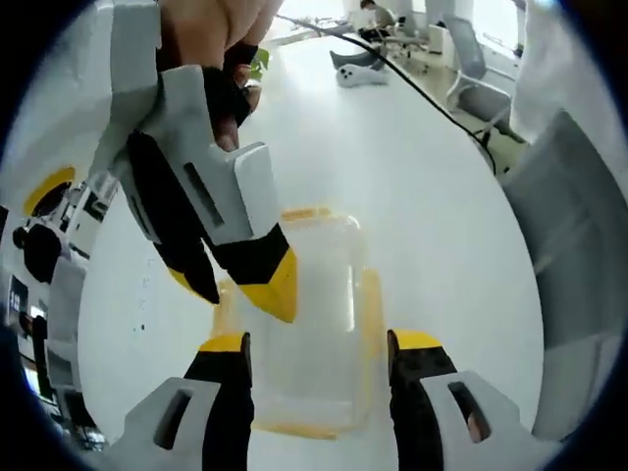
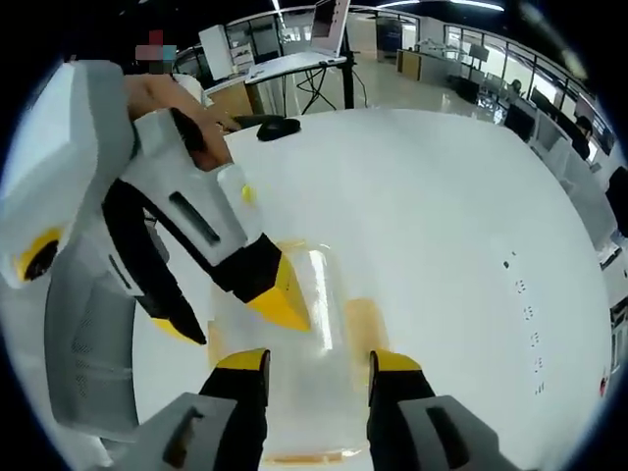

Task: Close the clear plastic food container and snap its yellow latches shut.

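Observation:
The clear plastic container (image 1: 319, 260) lies on the white table (image 1: 422, 196), with yellow latches (image 1: 371, 316) along its edges. Whether the latches are snapped down is unclear. My left gripper (image 1: 321, 343) hovers open over the container's near half, one jaw on either side of it. My right gripper (image 1: 240, 294) comes in from the upper left, open, its yellow tips over the container's left edge. In the right gripper view the container (image 2: 324, 294) sits under my open right gripper (image 2: 319, 363). There the left gripper (image 2: 237, 324) reaches in from the left, tips at the container's left side.
A black cable (image 1: 432, 98) runs across the table toward office chairs (image 1: 471, 69). A white object (image 1: 358, 74) lies at the far end. A black mouse-like object (image 2: 280, 128) rests near the table's far edge, with desks (image 2: 294, 64) behind. A hand (image 1: 221, 39) holds the right gripper.

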A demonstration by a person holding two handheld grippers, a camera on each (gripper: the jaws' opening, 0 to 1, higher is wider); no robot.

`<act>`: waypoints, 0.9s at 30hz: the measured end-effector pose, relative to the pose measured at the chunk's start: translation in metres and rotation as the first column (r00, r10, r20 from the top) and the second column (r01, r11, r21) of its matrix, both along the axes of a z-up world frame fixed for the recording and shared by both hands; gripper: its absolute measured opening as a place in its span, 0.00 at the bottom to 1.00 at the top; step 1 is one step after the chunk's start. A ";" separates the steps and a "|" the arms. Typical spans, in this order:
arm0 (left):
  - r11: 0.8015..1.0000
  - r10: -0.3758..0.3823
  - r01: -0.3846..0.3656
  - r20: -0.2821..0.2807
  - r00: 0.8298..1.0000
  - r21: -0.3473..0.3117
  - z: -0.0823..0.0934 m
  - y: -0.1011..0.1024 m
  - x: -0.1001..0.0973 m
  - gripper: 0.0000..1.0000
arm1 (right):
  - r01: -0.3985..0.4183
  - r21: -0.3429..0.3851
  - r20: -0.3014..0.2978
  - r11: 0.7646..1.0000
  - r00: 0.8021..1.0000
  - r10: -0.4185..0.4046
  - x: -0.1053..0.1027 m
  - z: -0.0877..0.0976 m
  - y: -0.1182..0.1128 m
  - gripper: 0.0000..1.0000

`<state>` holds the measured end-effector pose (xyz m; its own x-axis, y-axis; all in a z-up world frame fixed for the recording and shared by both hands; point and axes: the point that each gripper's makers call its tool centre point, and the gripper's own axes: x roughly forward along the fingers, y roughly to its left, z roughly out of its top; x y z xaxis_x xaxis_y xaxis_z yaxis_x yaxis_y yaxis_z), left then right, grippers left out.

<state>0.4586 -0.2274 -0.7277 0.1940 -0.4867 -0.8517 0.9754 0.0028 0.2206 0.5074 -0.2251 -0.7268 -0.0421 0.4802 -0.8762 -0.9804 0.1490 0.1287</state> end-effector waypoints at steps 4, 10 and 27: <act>1.000 0.015 -0.015 0.038 0.999 0.013 -0.003 0.001 0.001 0.53 | -0.008 -0.004 -0.008 1.000 1.000 0.008 0.000 -0.003 0.001 0.40; 0.998 0.059 -0.060 0.044 0.997 0.011 -0.008 0.002 0.001 0.53 | -0.010 -0.008 -0.027 1.000 1.000 0.010 0.000 -0.007 0.001 0.39; 0.995 0.097 -0.098 0.097 0.991 0.007 -0.013 0.003 0.005 0.54 | -0.112 -0.030 -0.114 0.993 0.988 0.108 0.000 -0.011 0.004 0.39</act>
